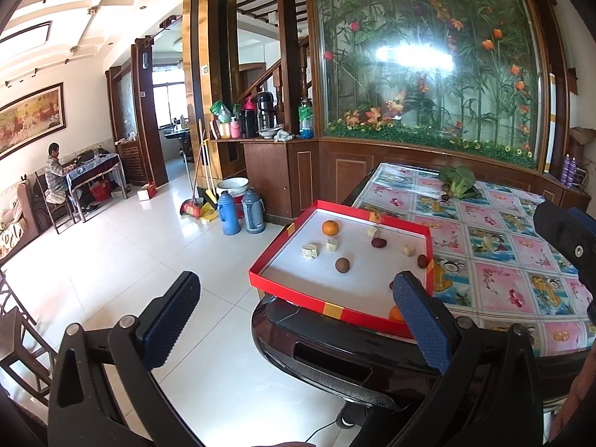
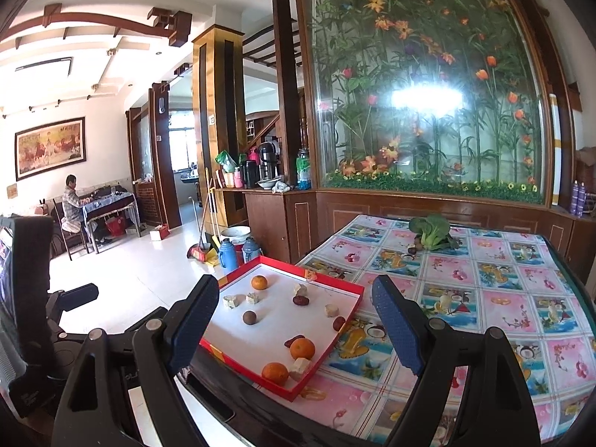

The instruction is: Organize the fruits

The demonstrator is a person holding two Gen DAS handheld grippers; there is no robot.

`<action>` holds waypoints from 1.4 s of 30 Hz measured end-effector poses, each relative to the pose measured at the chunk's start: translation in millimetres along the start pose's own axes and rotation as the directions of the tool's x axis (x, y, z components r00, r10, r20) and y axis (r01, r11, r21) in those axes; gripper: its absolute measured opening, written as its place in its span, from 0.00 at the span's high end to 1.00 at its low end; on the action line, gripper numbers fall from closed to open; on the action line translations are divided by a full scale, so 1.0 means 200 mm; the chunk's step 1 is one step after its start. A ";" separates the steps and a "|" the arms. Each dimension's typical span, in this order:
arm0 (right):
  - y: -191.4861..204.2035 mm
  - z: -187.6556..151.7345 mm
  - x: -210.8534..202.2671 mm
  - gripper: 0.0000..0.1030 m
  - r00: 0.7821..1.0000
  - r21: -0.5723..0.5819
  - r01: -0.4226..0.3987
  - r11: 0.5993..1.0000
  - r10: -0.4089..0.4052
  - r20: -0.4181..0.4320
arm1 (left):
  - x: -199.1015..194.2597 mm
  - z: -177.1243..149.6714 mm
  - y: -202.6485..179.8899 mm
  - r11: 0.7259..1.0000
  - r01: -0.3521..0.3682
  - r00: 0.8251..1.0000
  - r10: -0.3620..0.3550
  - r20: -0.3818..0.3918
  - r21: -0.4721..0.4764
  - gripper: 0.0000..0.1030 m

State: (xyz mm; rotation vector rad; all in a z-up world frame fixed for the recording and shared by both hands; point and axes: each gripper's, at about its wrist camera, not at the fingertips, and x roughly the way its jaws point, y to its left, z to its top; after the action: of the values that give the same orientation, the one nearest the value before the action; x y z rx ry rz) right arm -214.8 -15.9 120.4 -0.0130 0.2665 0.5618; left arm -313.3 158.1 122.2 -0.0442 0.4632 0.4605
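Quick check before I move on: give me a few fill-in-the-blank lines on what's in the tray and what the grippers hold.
The shallow red cardboard tray with a white floor holds ___ round oranges.
The green leafy vegetable lies on the flowered tablecloth, ___ the tray.
Both the left gripper and the right gripper have fingers that are ___ and hold nothing.

Missing words: three; outside; open

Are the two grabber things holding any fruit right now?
No, nothing is held. The left gripper and right gripper are both open and empty; the fruit lies in the shallow red cardboard tray.
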 end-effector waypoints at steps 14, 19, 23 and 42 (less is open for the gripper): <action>-0.11 0.04 0.25 0.18 1.000 0.033 0.016 0.999 -0.016 -0.021 | 0.43 0.10 -0.16 0.998 0.019 0.993 -0.012 -0.116 0.052 0.00; -0.09 0.04 0.29 0.18 1.000 -0.012 0.025 1.000 -0.025 -0.015 | 0.52 0.12 -0.18 0.998 -0.009 0.992 0.016 -0.121 0.065 0.00; -0.10 0.03 0.34 0.18 0.999 0.004 -0.004 1.000 0.004 -0.038 | 0.59 0.13 -0.20 0.997 -0.017 0.990 0.027 -0.136 0.073 0.00; -0.11 -0.04 0.44 0.18 0.994 0.011 -0.011 1.000 0.012 -0.109 | 0.76 0.10 -0.22 0.997 -0.037 0.977 0.051 -0.206 0.073 0.00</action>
State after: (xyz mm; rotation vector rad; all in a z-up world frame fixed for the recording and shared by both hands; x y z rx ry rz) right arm -133.9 10.2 89.2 -0.0327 0.3763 0.5721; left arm -165.0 186.1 70.2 -0.0161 0.6867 0.4853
